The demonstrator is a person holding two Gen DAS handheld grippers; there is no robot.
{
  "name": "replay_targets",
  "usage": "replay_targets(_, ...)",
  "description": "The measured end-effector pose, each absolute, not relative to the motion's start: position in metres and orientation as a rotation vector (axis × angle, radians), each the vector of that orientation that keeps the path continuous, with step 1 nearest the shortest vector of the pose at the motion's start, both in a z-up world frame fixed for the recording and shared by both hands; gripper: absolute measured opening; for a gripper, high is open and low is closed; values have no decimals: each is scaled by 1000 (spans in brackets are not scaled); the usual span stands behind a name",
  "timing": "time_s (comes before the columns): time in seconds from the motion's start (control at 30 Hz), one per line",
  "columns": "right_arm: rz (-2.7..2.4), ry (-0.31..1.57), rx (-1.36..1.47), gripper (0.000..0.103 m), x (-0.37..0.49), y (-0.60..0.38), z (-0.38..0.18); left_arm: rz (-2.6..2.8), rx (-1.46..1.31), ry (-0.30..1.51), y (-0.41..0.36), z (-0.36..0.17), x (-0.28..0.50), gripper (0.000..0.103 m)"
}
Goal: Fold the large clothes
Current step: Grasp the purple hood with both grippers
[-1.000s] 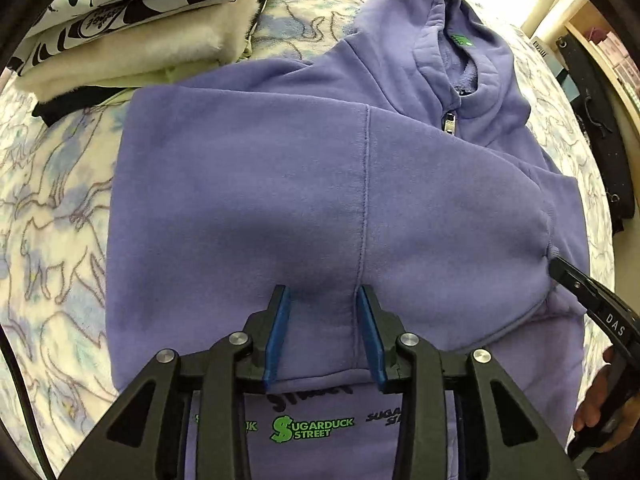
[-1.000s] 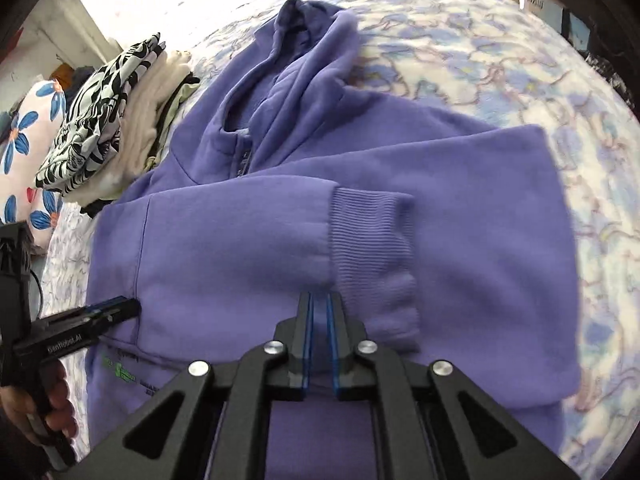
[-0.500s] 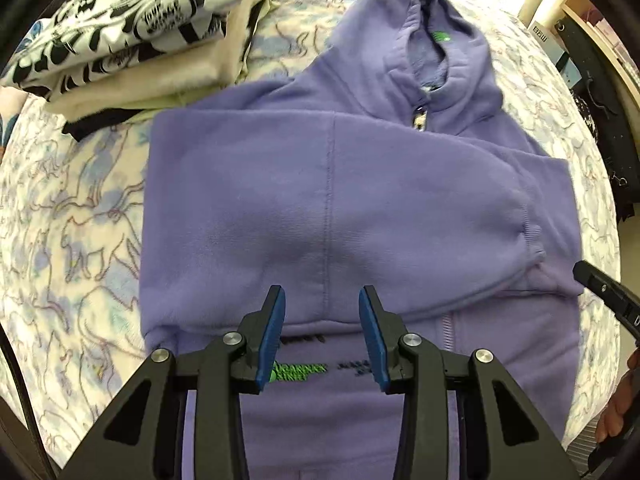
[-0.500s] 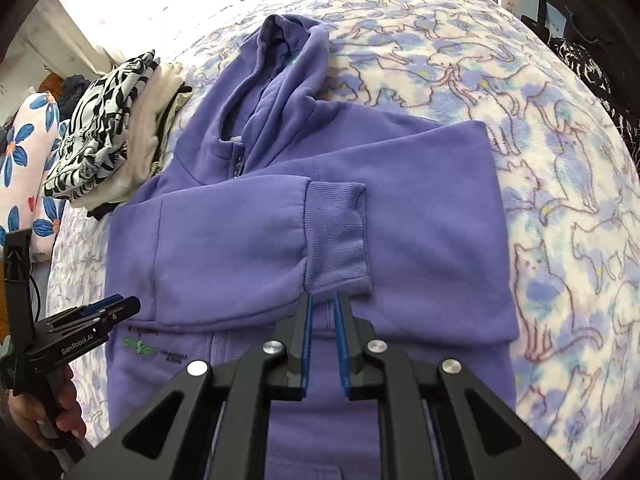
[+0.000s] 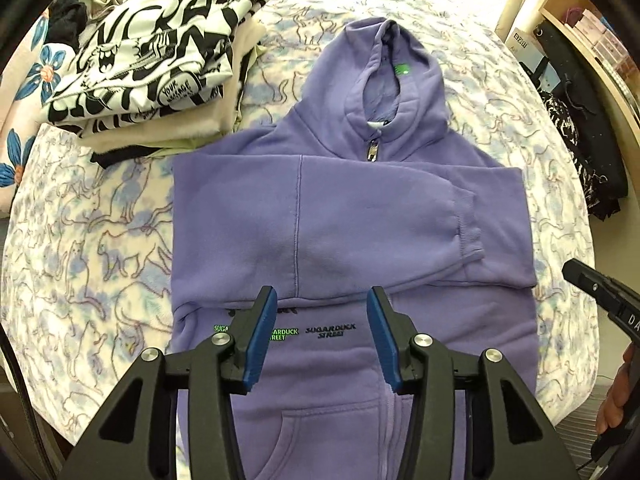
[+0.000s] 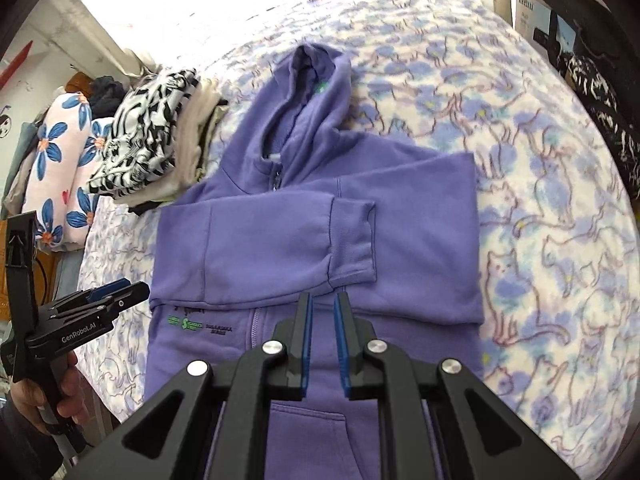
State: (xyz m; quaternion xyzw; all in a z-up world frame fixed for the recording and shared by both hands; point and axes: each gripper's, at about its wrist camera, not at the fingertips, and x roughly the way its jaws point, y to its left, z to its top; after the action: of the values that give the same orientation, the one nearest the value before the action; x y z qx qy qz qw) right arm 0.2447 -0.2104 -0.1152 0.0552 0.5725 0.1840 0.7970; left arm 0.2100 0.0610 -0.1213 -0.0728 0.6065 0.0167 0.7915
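At the far left a stack of folded clothes topped by a black-and-white printed garment (image 5: 144, 52) sat on the cat-patterned fleece blanket (image 5: 92, 240), beside the purple zip-up fleece hoodie (image 5: 344, 216), which lay flat in the middle with both sleeves folded across its chest. The left gripper (image 5: 322, 308) hung above the hoodie's lower front, its jaws just having opened wider with nothing between them. To the right, the right gripper (image 6: 322, 304) hovered over the hem area with its blue-padded fingers (image 6: 306, 332) only narrowly apart and empty.
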Motion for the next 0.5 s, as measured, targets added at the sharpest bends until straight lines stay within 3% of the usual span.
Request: replay_targets(0.5, 430, 1141, 95, 12, 287, -228, -40, 67, -40, 1236, 72, -47, 237, 49)
